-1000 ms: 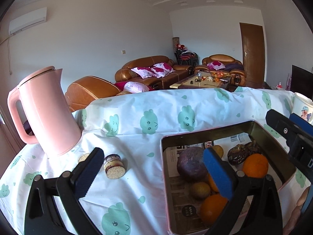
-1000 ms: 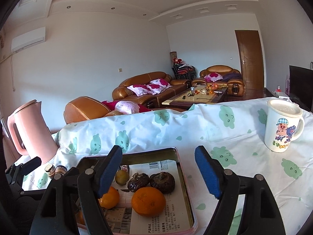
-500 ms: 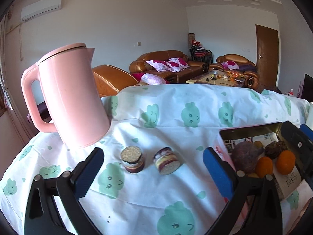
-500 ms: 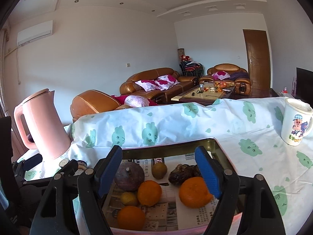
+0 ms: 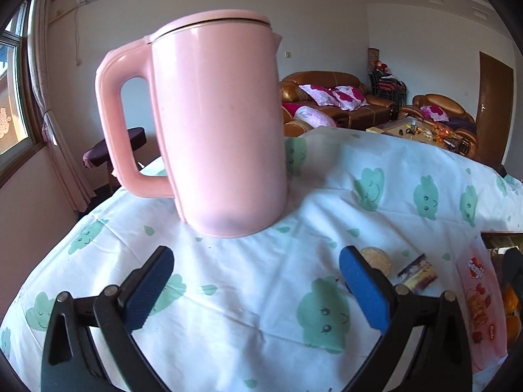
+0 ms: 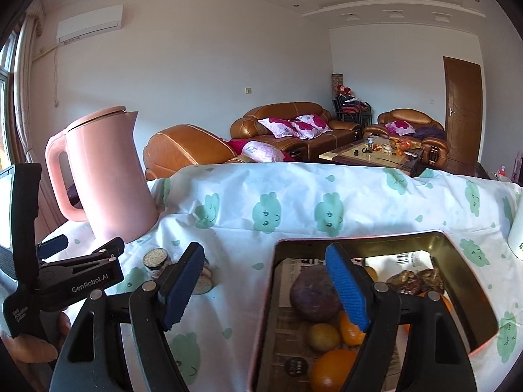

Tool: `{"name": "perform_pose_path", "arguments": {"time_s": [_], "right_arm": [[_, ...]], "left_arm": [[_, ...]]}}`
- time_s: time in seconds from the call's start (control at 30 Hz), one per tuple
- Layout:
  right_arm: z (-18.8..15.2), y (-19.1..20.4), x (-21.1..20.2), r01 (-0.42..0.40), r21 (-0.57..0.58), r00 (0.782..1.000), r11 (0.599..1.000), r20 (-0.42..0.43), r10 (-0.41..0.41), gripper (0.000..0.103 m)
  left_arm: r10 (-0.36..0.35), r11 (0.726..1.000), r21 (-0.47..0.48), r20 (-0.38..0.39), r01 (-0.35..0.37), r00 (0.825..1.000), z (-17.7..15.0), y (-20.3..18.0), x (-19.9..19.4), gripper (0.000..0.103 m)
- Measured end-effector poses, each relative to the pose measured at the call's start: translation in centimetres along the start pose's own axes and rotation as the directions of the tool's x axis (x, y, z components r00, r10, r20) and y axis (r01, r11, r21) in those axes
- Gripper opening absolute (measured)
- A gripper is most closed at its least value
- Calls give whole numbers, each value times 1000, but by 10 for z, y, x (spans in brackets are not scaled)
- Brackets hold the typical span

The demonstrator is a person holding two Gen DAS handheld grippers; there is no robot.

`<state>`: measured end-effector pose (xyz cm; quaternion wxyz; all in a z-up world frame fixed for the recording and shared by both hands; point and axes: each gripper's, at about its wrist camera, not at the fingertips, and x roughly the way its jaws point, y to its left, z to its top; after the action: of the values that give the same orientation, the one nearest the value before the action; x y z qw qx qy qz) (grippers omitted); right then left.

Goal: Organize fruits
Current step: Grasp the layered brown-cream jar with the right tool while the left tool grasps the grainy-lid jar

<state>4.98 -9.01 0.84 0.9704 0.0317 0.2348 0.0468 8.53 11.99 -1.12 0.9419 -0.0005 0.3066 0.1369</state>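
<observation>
Kettle [image 5: 219,124] hides sofa; right tongs [image 6: 264,289] block tin [image 6: 457,245] fruit; both tongs agape, empty; left tongs [image 5: 255,289].

Left two-finger gripper [image 5: 256,289]: glossy black plastic arms, angular and forked, with silver round screws at the pivots. Fingers carry blue ribbed rubber pads [image 5: 364,289]. Right two-finger gripper [image 6: 264,285] is the same build: black arms, silver screws, blue serrated pads [image 6: 347,285]. In the right wrist view the left unit's black body shows white "GenRobot.AI" lettering, plus smaller white text on its handle.
</observation>
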Motion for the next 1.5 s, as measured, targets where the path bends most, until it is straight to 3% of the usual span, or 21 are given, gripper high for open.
{"name": "perform_pose_path", "arguments": {"time_s": [0.17, 0.23, 0.27, 0.3, 0.43, 0.6, 0.67, 0.8, 0.9, 0.97, 1.17, 1.4, 1.5], "right_arm": [[1, 38, 25, -42, -74, 995, 996, -89, 35, 78], [1, 53, 39, -38, -124, 991, 992, -130, 21, 69], [0, 58, 46, -35, -141, 988, 989, -157, 13, 60], [0, 62, 55, -36, -151, 982, 988, -191, 6, 54], [-6, 67, 85, -44, -147, 946, 988, -324, -6, 51], [-11, 74, 104, -54, -155, 914, 986, -405, -14, 48], [-10, 72, 104, -71, -137, 914, 988, -406, 9, 39], [-10, 72, 90, -94, -152, 927, 984, -374, 30, 37], [-5, 68, 52, -90, -153, 975, 984, -213, 56, 37], [-7, 66, 29, -70, -182, 991, 981, -128, 47, 37], [-10, 44, -10, 1, -191, 1000, 982, -14, -4, 37], [-1, 11, -9, 42, -136, 999, 990, -1, -42, 37], [-2, 3, -8, 45, -115, 999, 992, -8, -46, 37]], "left_arm": [[59, 996, -71, -53, -62, 997, 1, 24, 13, 103], [64, 992, -102, -73, -71, 995, 1, 32, 15, 103], [63, 991, -110, -84, -72, 994, 1, 34, 17, 103], [61, 991, -114, -91, -72, 994, 0, 35, 19, 103], [52, 990, -123, -93, -63, 994, 0, 36, 16, 103], [43, 993, -107, -83, -52, 996, 2, 34, 14, 103], [39, 994, -102, -81, -47, 996, 2, 34, 14, 103], [10, 996, -91, -69, -16, 998, 2, 33, 12, 103], [-35, 997, -73, -15, 34, 999, 4, 28, 4, 103], [-86, 995, -39, 14, 86, 996, 4, 19, -1, 103], [-219, 973, 72, -31, 221, 975, 2, -21, -2, 100], [-228, 957, 145, -168, 253, 959, 7, -68, 21, 73], [-243, 953, 121, -249, 279, 938, 7, -78, 39, 57]]}}
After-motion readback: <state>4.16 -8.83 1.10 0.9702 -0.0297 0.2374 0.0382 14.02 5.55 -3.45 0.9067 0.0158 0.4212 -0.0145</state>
